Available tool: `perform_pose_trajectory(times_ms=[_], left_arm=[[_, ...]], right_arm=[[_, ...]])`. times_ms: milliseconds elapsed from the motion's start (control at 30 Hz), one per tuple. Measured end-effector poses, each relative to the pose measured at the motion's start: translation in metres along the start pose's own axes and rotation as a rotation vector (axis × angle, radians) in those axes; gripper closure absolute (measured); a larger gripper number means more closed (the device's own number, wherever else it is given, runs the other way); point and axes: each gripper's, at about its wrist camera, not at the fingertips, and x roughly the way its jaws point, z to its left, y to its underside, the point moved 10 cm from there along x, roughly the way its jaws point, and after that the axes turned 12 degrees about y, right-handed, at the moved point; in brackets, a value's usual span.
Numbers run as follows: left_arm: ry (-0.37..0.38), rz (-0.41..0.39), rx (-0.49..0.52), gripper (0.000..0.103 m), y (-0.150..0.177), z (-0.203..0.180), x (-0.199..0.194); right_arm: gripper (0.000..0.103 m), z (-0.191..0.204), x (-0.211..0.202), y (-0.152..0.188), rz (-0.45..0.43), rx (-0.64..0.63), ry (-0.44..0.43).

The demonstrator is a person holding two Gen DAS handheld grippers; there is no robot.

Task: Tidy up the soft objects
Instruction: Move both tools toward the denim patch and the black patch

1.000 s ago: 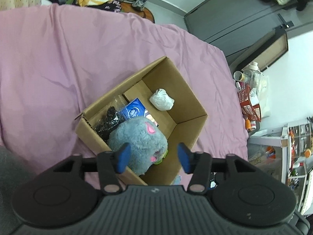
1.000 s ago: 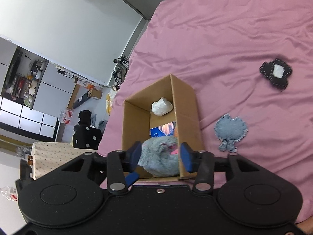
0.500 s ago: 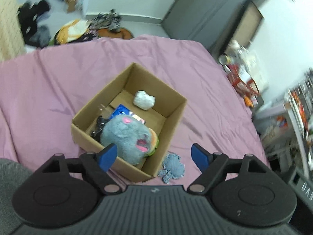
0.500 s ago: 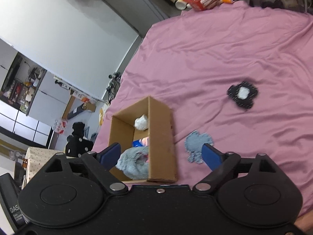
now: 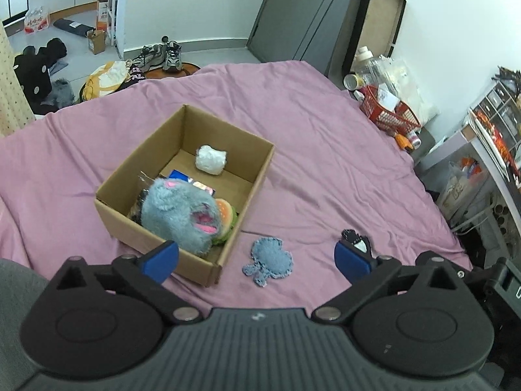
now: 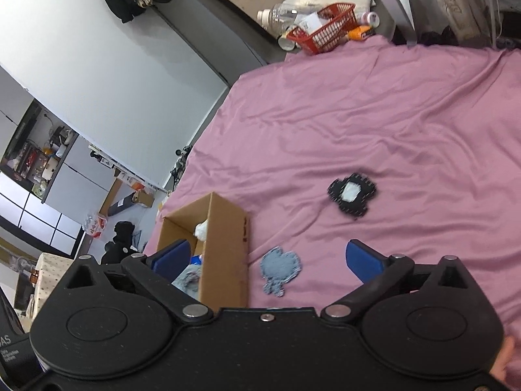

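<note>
An open cardboard box [image 5: 257,176] sits on the pink bedsheet [image 5: 325,163]. Inside lie a grey-blue furry plush [image 5: 179,211], a burger plush [image 5: 226,215] and a white soft lump [image 5: 211,159]. A blue denim patch [image 5: 270,260] and a black patch with a white centre [image 5: 355,239] lie on the sheet right of the box. My left gripper [image 5: 257,260] hovers near the box's front corner, jaws opening wide, holding nothing. My right gripper [image 6: 267,260] hangs above the denim patch [image 6: 280,268] beside the box [image 6: 224,244], jaws opening and empty. The black patch [image 6: 351,194] lies farther out.
A red basket [image 5: 390,110] with bottles and cans stands at the bed's far right edge, with shelves and cluttered drawers beyond. Shoes [image 5: 162,53], bags and clothes lie on the floor past the bed's far end. A grey cabinet stands against the wall.
Both grippers' jaws have spread wide away from the grey plush, which stays in the box. Both have drawn back from the box, bringing the two patches into view.
</note>
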Motion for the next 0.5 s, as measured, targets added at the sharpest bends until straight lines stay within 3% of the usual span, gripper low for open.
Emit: perform_pose_trajectory(times_ms=[267,500], left_arm=[[-0.078,0.014,0.107,0.0,0.015,-0.023,0.011],[-0.087,0.007,0.126,0.0,0.028,-0.036,0.029]], right_arm=[[0.0,-0.031,0.0,-0.009,-0.052,-0.055,-0.016],[0.0,-0.068,0.018,-0.009,-0.072,0.041,-0.062]])
